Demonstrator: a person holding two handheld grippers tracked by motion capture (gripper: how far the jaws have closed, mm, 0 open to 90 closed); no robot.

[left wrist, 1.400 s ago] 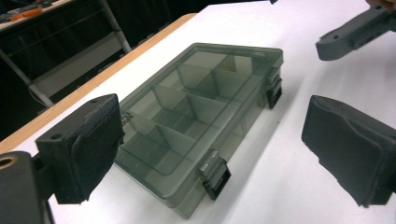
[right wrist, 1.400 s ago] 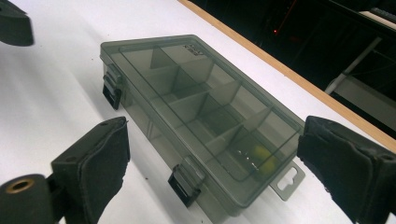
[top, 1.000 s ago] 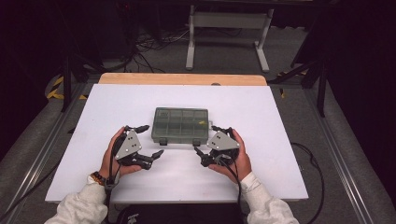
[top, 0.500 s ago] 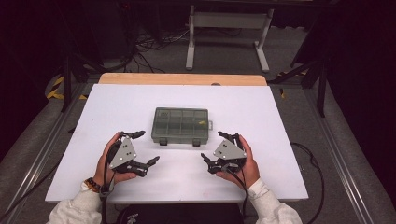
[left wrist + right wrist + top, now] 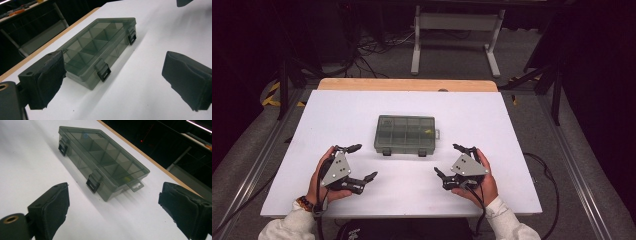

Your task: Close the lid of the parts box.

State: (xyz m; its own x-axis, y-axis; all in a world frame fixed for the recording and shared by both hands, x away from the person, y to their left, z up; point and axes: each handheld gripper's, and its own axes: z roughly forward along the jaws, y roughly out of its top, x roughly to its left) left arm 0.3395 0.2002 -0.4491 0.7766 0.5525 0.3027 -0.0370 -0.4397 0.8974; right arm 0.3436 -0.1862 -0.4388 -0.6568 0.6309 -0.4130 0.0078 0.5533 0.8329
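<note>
A: Going from the left, what do you see on the worktop (image 5: 492,110)?

B: From above, the left tool (image 5: 362,162) sits near the front edge in the person's left hand (image 5: 319,177), jaws spread wide with nothing between them. The box (image 5: 405,134), a smoky clear organiser with its lid shut, lies flat in the middle of the white surface. The right tool (image 5: 449,160) is in the right hand (image 5: 479,180), equally wide open and empty. Both are well apart from the box.

A: Do the tool cameras add anything?

B: Yes. The left gripper view shows two black latches (image 5: 104,72) on the box's near long side, both snapped shut, and the dividers inside. It also catches a dark corner of the other tool at the top right. The right gripper view shows a hanging tab (image 5: 135,186) with a slot at one short end, and a small yellow item (image 5: 127,179) in a compartment near that end; I cannot tell what it is. From above it is only a yellow speck. The high view alone shows the floor, the cables (image 5: 372,47) and a white stand (image 5: 452,30) behind the worktop.

A: Anything different from a second ago?

B: Both tools were right beside the box's front corners. They have drawn back toward the person and outward. The box has not moved.

A: Any writing?

B: None that I can read.
</note>
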